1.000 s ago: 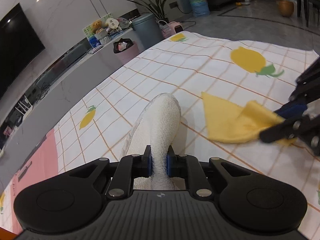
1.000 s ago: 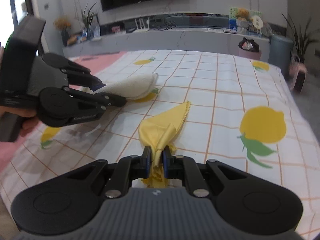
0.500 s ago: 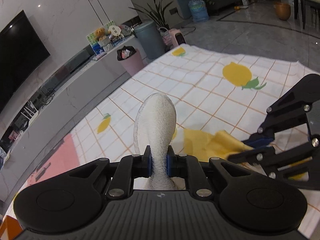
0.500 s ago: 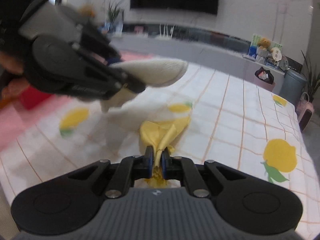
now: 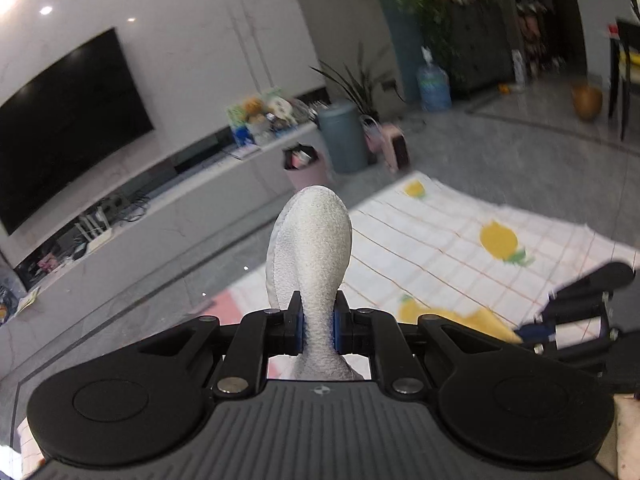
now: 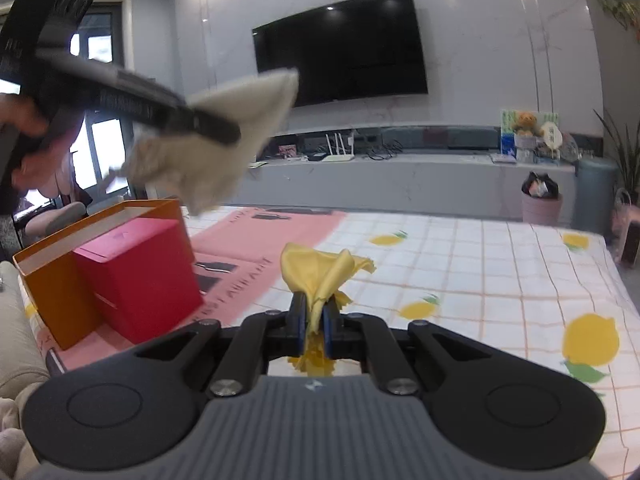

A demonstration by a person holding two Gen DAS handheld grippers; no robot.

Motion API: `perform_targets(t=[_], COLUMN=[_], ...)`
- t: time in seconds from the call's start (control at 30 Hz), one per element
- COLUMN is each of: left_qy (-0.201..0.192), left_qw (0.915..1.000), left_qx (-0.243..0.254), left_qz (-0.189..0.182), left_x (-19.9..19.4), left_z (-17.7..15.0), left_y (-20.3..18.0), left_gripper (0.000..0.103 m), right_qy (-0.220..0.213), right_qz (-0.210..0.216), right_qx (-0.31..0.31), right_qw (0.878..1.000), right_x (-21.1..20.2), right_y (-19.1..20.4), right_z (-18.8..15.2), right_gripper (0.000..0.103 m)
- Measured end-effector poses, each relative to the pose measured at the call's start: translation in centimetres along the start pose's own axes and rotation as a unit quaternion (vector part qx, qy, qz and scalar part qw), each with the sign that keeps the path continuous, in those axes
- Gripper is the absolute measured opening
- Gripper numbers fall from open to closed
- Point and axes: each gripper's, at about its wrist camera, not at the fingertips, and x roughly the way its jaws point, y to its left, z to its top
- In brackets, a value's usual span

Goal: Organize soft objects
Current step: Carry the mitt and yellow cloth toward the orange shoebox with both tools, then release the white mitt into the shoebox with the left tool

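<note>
My left gripper is shut on a white fluffy cloth, which stands up between the pads, high above the floor. The right wrist view shows that same left gripper at the upper left, blurred, with the white cloth hanging from it. My right gripper is shut on a yellow cloth, bunched above the pads and lifted off the lemon-print sheet. In the left wrist view the right gripper shows at the lower right with the yellow cloth.
An orange box with a red box against it stands at the left on a pink mat. A TV console, a pink bin and a grey bin stand beyond the sheet. A person's hand holds the left gripper.
Both grippers rose off the sheet with their cloths. The left one climbed far higher, lifting the white cloth clear. The yellow cloth left the sheet and now hangs bunched in the right gripper.
</note>
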Motion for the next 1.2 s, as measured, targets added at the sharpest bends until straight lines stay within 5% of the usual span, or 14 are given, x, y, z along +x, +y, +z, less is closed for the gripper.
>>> perform_targets(t=[0.2,0.3,0.4,0.5,0.63,0.83,1.0,1.1,1.17,1.2], left_qy=[-0.018,-0.033,-0.041,-0.075,-0.037,-0.003,0.025,0.028,0.036,0.031], left_qw=[0.9979,0.9962,0.9870,0.9857,0.9803,0.9563,0.9707,0.9708,0.9620,0.9566], left_qx=[-0.061,-0.080,-0.155,-0.150,-0.192,-0.292,-0.237,-0.235,-0.268,-0.288], left_qz=[0.011,0.010,0.000,0.016,0.031,-0.006,0.027,0.037,0.036,0.027], left_x=[-6.9,-10.1,-12.6,-14.6,-12.9,-8.8,-6.3,-5.2,-4.8,-4.9], left_z=[-1.6,-4.6,-8.7,-12.8,-17.4,-21.5,-22.6,-22.7,-23.1,-23.3], left_y=[7.6,11.2,15.9,18.9,22.4,26.2,26.7,26.2,26.4,26.5], left_gripper=[0.015,0.014,0.014,0.014,0.015,0.014,0.018,0.046,0.093,0.094], right_qy=[-0.005,0.002,0.003,-0.044,-0.038,0.019,0.065,0.083,0.088,0.091], right_qz=[0.035,0.041,0.031,0.012,0.032,0.015,-0.005,-0.023,-0.023,-0.024], right_qx=[-0.013,-0.027,0.004,-0.005,-0.028,-0.051,-0.054,-0.038,-0.026,-0.026], right_qw=[0.999,0.999,1.000,0.999,0.998,0.998,0.996,0.996,0.995,0.995], right_x=[-0.2,-0.2,0.0,0.1,2.3,7.8,11.8,13.4,13.8,14.0], right_y=[6.8,11.9,17.1,22.6,29.1,37.2,39.9,40.1,40.1,40.0], right_z=[3.6,5.8,8.0,9.3,10.7,11.1,10.5,10.3,9.9,9.8], right_gripper=[0.006,0.006,0.006,0.006,0.006,0.007,0.006,0.006,0.006,0.006])
